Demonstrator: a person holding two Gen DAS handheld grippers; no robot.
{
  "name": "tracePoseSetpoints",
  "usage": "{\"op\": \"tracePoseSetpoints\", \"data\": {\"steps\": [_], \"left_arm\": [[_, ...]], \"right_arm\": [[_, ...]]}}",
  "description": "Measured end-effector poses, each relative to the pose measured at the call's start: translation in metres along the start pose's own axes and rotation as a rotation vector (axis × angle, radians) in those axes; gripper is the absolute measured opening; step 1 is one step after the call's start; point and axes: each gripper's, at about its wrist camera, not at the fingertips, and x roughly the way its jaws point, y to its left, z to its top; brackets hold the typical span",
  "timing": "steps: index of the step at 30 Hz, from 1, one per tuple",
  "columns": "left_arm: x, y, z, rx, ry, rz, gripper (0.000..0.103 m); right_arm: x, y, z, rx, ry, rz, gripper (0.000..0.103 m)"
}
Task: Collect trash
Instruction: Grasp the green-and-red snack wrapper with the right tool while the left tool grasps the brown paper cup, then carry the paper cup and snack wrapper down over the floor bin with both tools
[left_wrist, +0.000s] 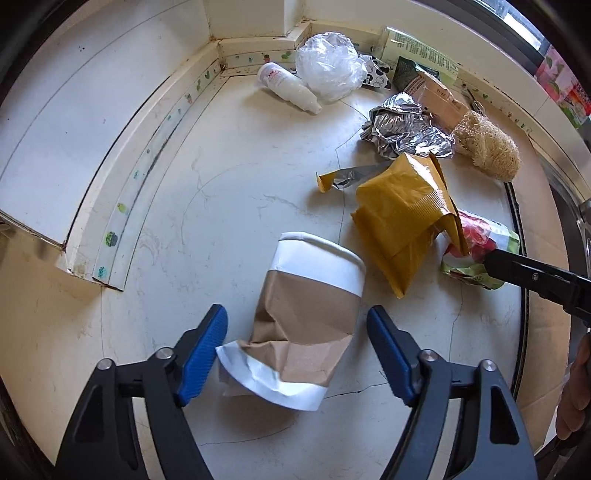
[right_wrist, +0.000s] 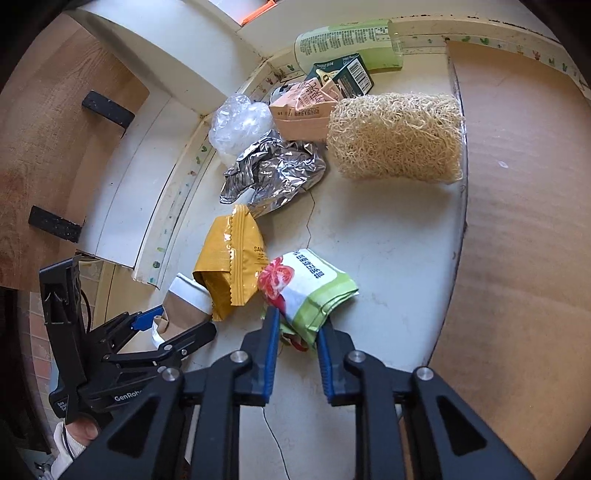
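Pinching tomato pouch (right_wrist: 308, 291), apparently firmly.

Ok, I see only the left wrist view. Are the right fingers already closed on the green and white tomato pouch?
Observer: Yes. The right gripper presses its fingers on both sides of the green and white tomato-printed plastic pouch, at its near edge.
Operator: Is something close by that could catch?
Observer: A thin black cable runs below that gripper, over the white counter.
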Motion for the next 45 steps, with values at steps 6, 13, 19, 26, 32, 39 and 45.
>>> {"op": "tracePoseSetpoints", "data": {"steps": [6,13,19,26,32,39,45], "left_arm": [[-0.004,-0.005,-0.005,-0.020,0.001,-0.021,0.068],[-0.022,-0.002,-0.025,-0.030,-0.023,-0.045,0.067],[-0.050,-0.002,-0.046,-0.015,-0.061,-0.083,0.067],[-0.092,0.003,-0.079,0.018,-0.104,-0.145,0.067],[-0.134,0.011,-0.120,0.060,-0.134,-0.186,0.067],[-0.185,0.027,-0.179,0.125,-0.187,-0.205,0.067],[-0.204,0.041,-0.240,0.185,-0.216,-0.215,0.067]], "right_arm": [[-0.010,0.012,-0.005,-0.046,-0.030,-0.003,0.010],[-0.022,0.022,-0.020,-0.064,-0.058,-0.016,0.007],[-0.039,0.037,-0.046,-0.087,-0.088,-0.044,0.006],[-0.068,0.067,-0.092,-0.102,-0.135,-0.055,0.006],[-0.092,0.108,-0.142,-0.124,-0.189,-0.081,0.006],[-0.111,0.156,-0.213,-0.126,-0.260,-0.088,0.006],[-0.112,0.181,-0.282,-0.113,-0.299,-0.111,0.006]]}}
